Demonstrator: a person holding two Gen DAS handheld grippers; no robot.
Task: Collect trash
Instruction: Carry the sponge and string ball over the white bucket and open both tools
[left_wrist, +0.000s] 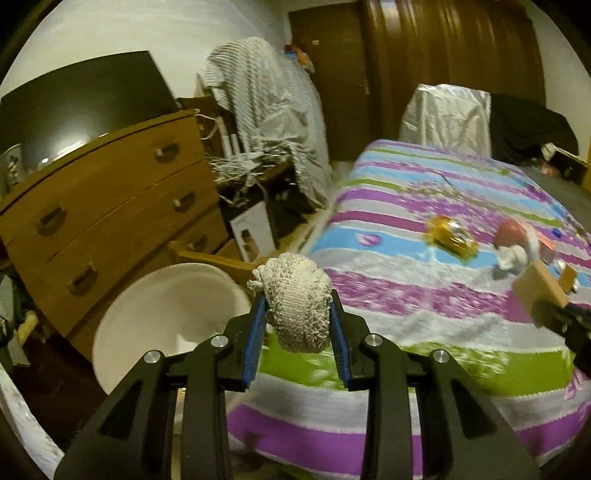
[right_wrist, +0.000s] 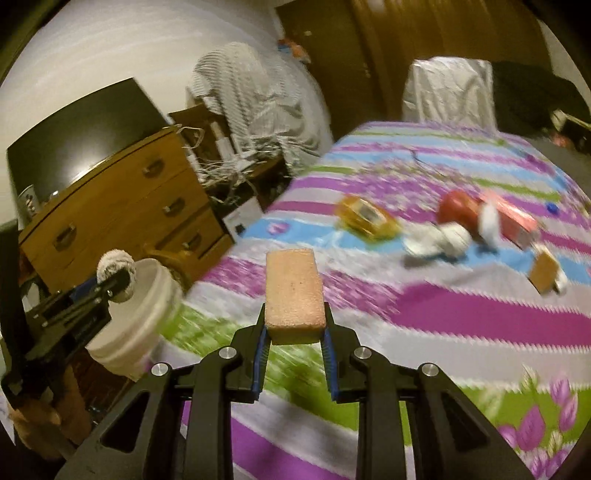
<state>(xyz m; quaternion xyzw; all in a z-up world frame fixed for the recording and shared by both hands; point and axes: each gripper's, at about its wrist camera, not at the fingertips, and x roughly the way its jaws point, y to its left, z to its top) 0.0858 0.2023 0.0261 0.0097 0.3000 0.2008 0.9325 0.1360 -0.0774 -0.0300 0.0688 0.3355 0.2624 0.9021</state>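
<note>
Grippers level — left gripper (left_wrist: 297, 314) clamps crumpled tissue (left_wrist: 297, 301) apparently over bucket (left_wrist: 147, 295), right gripper (right_wrist: 294, 326) clamps sponge (right_wrist: 294, 291).

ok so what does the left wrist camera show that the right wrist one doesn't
Left wrist only: the inside of the white bucket, and the knitted rag close up between the left gripper fingers.

Right wrist only: the bucket's outer wall, and the full top face of the sponge block in the right gripper.

Both: the striped bedspread, the yellow wrapper, the wooden dresser, and each other's gripper at the frame edge.
</note>
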